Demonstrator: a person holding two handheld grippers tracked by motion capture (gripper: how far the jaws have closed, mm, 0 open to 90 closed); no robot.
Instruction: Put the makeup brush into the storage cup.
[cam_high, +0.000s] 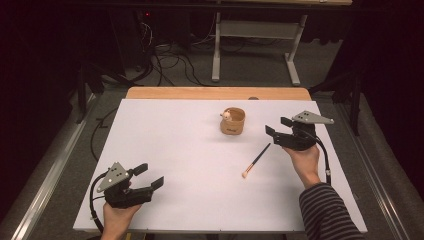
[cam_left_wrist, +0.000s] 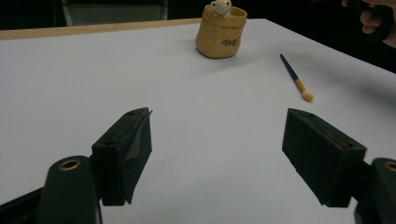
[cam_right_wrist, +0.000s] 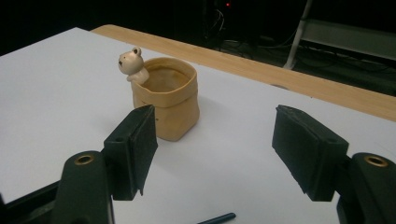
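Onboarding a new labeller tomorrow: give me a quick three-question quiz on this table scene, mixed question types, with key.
1. True or false: the right tool is shut on the thin dark-handled brush with the pale bristle tip.
2. The small pale bear figure sits where on the tan sack-shaped ceramic pot? A) inside at the bottom B) on its rim C) on the table beside it
3. Fill in: the left tool has its jaws ____ and holds nothing.

Key: 1 false, the brush lies on the white table sheet, apart from both tools; 2 B; 3 open.
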